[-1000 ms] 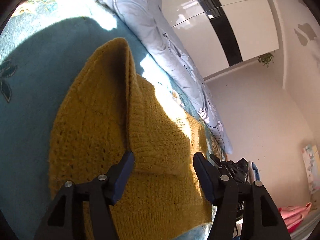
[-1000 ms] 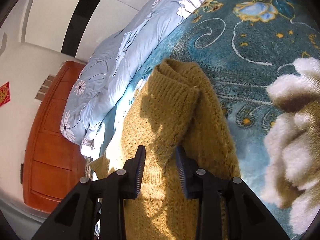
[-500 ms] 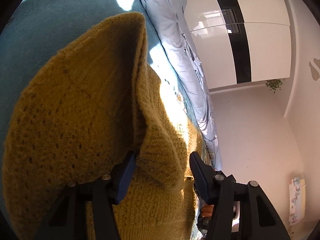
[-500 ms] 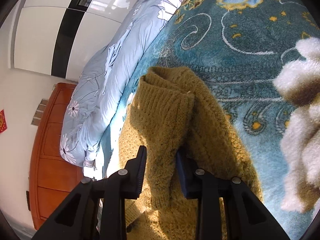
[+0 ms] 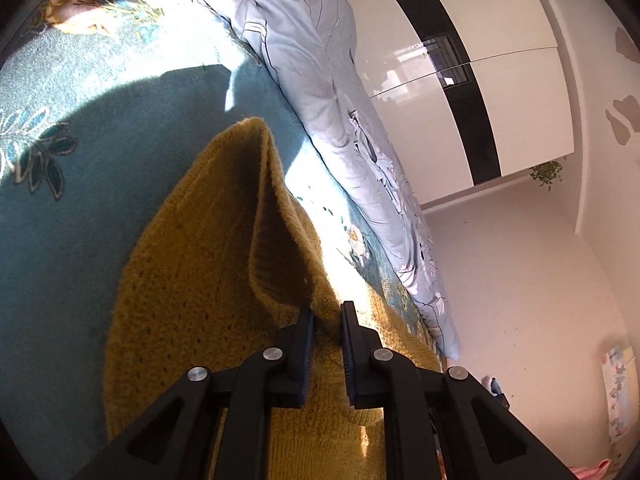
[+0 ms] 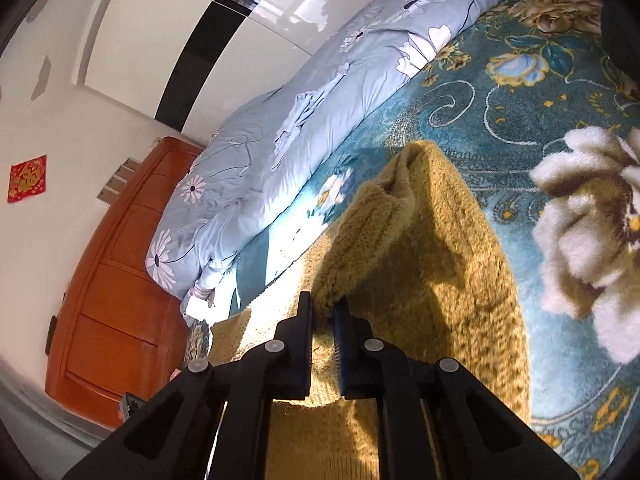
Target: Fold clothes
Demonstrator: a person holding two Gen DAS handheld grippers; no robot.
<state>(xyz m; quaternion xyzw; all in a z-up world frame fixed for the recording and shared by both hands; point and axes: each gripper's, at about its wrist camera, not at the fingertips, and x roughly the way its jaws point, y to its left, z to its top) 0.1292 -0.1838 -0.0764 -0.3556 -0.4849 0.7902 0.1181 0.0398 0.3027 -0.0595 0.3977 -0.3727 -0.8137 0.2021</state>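
Note:
A mustard-yellow knitted sweater [image 5: 192,304] lies on a teal floral bedspread [image 5: 60,240]. My left gripper [image 5: 327,316] is shut on a raised fold of the sweater's edge, which stands up in a ridge ahead of the fingers. In the right wrist view the same sweater [image 6: 452,280] spreads below. My right gripper [image 6: 323,307] is shut on another raised fold of its ribbed edge. Both folds are lifted off the bedspread [image 6: 500,120].
A rolled light-blue flowered quilt [image 5: 340,112] lies along the far side of the bed, also in the right wrist view [image 6: 304,128]. An orange wooden headboard [image 6: 116,272] stands at the left. White glossy wardrobe doors [image 5: 480,60] stand behind.
My left gripper has closed on the sweater fold that sat between its open fingers. My right gripper has stayed shut on its fold. Both views have drawn back, lifting the fabric.

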